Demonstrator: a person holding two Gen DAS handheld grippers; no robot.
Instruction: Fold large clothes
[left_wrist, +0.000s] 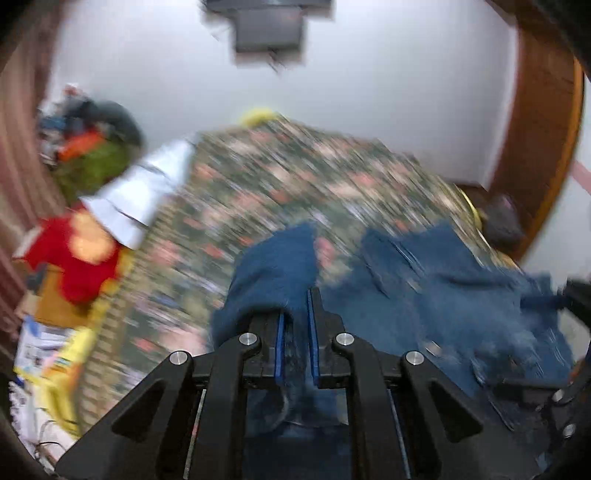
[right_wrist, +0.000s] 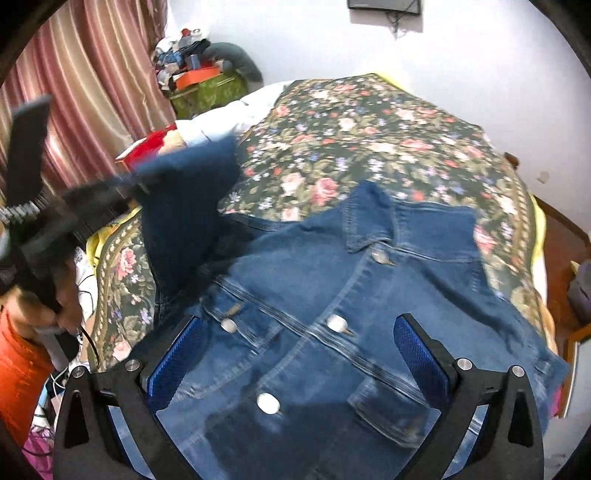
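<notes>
Left tool tilted down, clamped on denim jacket sleeve

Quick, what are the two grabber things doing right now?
Left gripper: shut on the denim jacket's sleeve.
Right gripper: open, holding nothing, above the denim jacket.

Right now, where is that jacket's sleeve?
The sleeve is lifted at the left of the right wrist view, pinched in the left gripper, above the floral bedspread.
</notes>
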